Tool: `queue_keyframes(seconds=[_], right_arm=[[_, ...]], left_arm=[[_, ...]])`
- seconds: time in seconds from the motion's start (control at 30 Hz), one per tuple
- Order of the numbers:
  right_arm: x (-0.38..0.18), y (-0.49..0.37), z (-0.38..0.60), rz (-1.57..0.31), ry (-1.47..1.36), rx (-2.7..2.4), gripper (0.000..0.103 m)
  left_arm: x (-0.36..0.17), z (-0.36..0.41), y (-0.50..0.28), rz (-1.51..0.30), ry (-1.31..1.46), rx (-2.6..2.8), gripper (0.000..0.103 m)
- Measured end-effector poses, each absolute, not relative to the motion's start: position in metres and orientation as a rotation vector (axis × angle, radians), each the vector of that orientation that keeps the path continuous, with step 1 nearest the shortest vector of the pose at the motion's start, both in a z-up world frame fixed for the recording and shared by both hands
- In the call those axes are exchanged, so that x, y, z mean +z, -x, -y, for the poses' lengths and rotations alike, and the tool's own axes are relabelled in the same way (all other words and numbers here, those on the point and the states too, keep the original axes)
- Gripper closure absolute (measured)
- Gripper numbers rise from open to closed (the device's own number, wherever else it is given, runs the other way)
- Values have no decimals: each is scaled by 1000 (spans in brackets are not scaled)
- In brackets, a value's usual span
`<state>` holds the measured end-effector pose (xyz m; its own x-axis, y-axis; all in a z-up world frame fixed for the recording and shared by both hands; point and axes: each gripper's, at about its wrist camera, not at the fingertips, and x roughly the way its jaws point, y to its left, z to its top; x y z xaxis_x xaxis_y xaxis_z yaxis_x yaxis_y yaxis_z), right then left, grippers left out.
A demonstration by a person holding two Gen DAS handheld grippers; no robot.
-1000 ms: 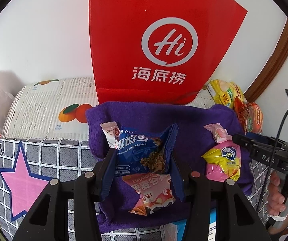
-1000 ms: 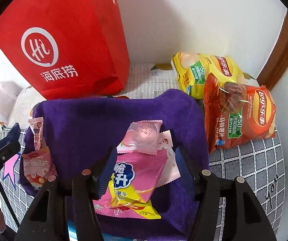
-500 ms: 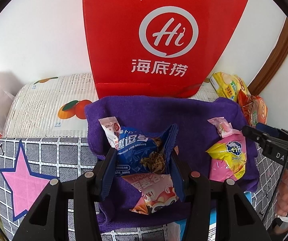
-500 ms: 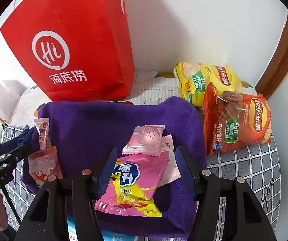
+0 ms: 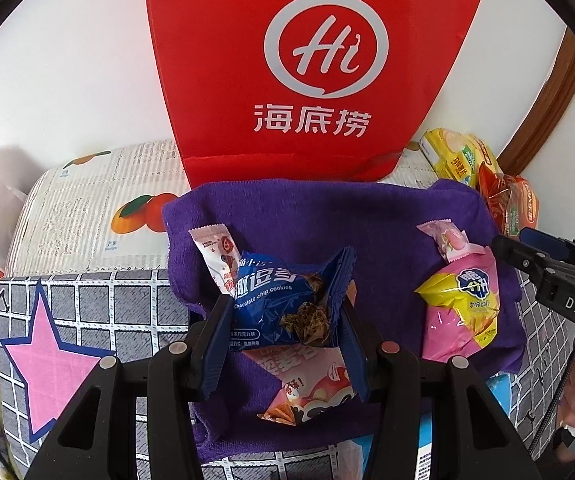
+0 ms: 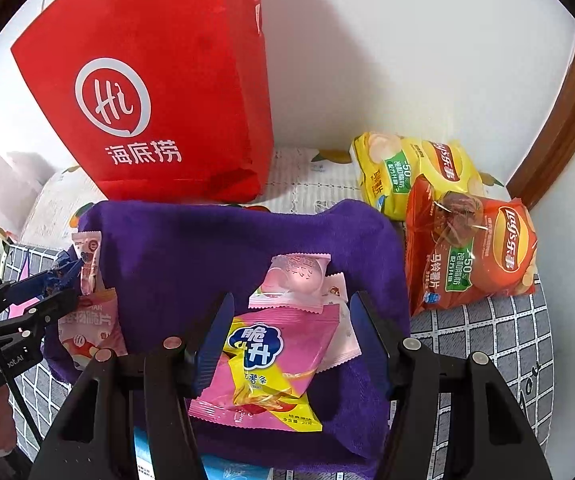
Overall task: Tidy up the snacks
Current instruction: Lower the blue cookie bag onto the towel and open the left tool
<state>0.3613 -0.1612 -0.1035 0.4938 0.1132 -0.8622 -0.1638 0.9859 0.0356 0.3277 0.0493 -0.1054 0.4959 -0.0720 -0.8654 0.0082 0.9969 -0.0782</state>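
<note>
Centrally, a purple towel [image 5: 367,236] is seen spread over a grid-patterned cloth [image 5: 99,304], with a red paper bag [image 5: 311,72] standing upright just behind it against the white wall. The left gripper [image 5: 287,320] is shown closed on a blue cookie packet [image 5: 283,304], whose crumpled sides are pressed by both blue pads. Beneath that packet a pink-and-white snack packet [image 5: 307,384] is seen lying on the towel, and a slim white sachet [image 5: 217,256] is seen leaning against the blue packet's left side. The right gripper [image 6: 289,340] is shown poised over a pink-and-yellow snack bag [image 6: 263,364] that lies on the towel's right part; the left pad is seen at the bag's edge, while a gap is visible beside the right pad, so whether the bag is gripped cannot be told. A small pink jelly cup packet [image 6: 293,280] is seen resting just above that bag, partly overlapping a pale pink sachet [image 6: 337,320]. Beside the towel's right edge, a yellow chip bag [image 6: 411,172] and an orange chip bag [image 6: 471,248] are laid, the orange one overlapping the yellow.
</note>
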Motion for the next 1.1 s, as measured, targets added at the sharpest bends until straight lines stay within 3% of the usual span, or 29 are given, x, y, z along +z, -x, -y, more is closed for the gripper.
queue_keyframes(seconds=[1.1], right_arm=[[-99,-357,157,-1018,100,167,43]], left_arm=[[-117,-46,-334,-1102,31,-42,54]])
